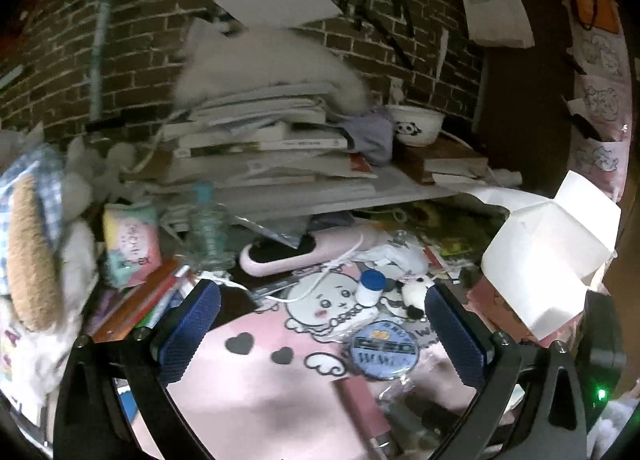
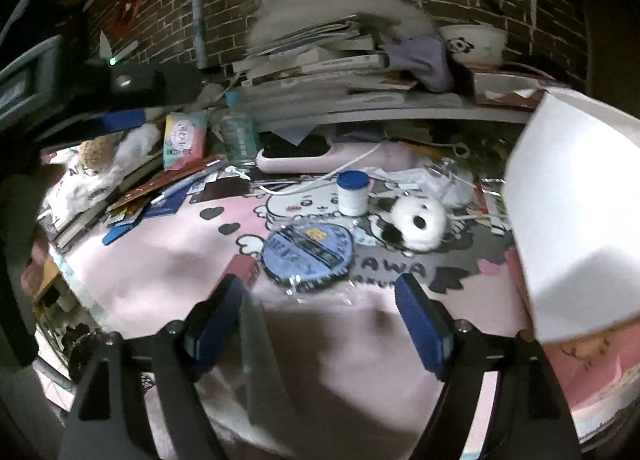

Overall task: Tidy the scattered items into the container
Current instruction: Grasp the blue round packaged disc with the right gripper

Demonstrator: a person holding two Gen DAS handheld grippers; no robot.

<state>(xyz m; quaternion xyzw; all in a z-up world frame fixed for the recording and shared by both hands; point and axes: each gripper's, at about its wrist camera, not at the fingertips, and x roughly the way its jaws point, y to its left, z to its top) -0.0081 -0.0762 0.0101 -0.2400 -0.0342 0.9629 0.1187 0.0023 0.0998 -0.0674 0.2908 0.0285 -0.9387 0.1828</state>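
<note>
With both my left tongs point(image 1: 320, 334) and right tongs point(image 2: 320, 320) spread open and empty, the round blue badge point(image 2: 308, 254) lies flat on the table point(image 2: 160, 272) just ahead of the right pair, the nearer one, the white box point(image 2: 576, 220) to its right.

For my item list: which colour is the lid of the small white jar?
Blue lid on the jar, clearest in the right wrist view.

A home desk: stacked books point(image 1: 256, 140), plush toy point(image 2: 416, 224), brick wall point(image 1: 140, 20)
</note>
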